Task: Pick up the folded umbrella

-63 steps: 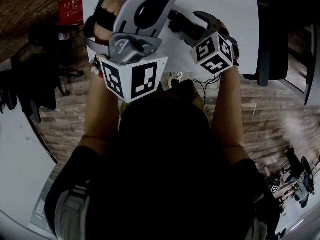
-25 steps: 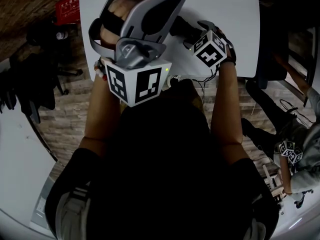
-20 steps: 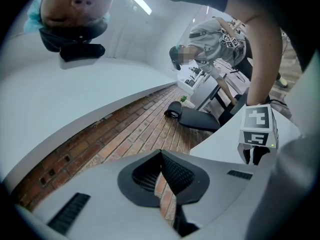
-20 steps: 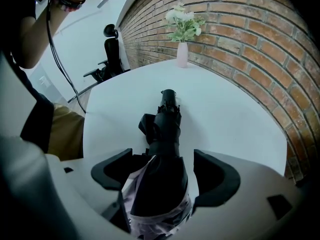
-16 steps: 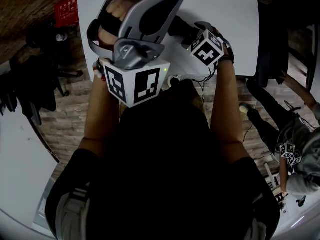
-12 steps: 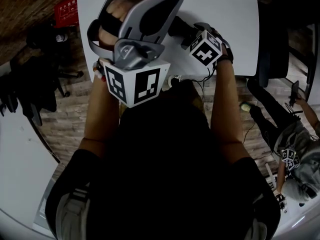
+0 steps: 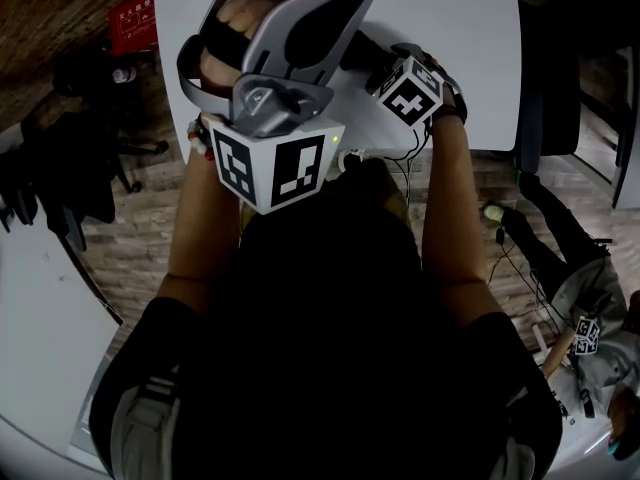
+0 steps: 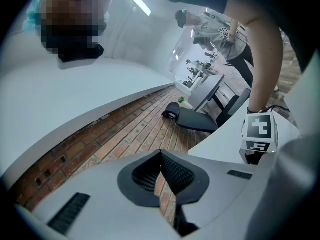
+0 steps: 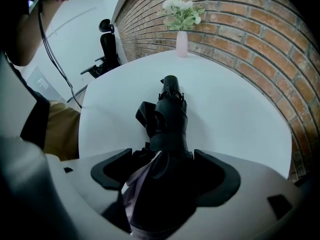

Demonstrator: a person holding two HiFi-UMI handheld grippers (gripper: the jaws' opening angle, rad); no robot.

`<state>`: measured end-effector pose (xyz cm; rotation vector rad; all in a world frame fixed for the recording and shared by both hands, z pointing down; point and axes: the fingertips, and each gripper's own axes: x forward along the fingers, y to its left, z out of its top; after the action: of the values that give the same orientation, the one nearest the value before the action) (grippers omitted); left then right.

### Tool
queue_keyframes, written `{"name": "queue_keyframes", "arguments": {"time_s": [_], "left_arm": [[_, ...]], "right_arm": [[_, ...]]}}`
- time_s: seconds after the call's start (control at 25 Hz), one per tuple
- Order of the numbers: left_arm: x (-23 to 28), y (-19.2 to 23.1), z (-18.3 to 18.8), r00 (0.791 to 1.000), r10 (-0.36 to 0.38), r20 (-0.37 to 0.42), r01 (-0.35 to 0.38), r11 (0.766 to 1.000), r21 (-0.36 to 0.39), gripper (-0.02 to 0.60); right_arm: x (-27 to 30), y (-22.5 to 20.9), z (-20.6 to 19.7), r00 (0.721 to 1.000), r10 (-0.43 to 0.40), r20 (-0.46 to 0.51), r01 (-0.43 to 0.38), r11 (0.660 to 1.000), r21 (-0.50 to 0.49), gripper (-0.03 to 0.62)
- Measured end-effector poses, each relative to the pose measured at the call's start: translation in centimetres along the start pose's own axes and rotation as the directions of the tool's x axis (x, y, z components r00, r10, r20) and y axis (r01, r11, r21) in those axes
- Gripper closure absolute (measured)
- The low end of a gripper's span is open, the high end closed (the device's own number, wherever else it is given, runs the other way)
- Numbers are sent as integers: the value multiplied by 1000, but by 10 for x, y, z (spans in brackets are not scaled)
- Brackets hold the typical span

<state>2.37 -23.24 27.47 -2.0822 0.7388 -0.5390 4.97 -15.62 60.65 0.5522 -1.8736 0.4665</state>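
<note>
The folded umbrella (image 9: 168, 116) is black and lies lengthwise away from my right gripper (image 9: 165, 170), its tip pointing out over the round white table (image 9: 240, 109). Its near end fills the space between the jaws, which are shut on it, with pale lining fabric showing at the left pad. In the head view the right gripper (image 7: 388, 66) sits at the table's near edge, and only a dark bit of the umbrella (image 7: 362, 50) shows. My left gripper (image 7: 290, 8) is held up close to the camera; its pads (image 8: 172, 176) meet with nothing between them.
A pink vase of white flowers (image 9: 181, 38) stands at the table's far edge by the brick wall. A black office chair (image 9: 107, 49) stands beyond the table on the left, another chair (image 7: 545, 88) on the right. A person (image 7: 590, 308) crouches on the floor at lower right.
The right gripper has moved a little forward and left over the table's edge. The left gripper has hardly moved. The person at lower right has shifted about.
</note>
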Motion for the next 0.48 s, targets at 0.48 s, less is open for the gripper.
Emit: {"name": "queue_keyframes", "arguments": {"time_s": [0.48], "left_arm": [[5, -1, -6, 1000, -11, -7, 11, 1000, -5, 569]], "right_arm": [[5, -6, 2, 1000, 21, -2, -21, 999, 46, 233]]}}
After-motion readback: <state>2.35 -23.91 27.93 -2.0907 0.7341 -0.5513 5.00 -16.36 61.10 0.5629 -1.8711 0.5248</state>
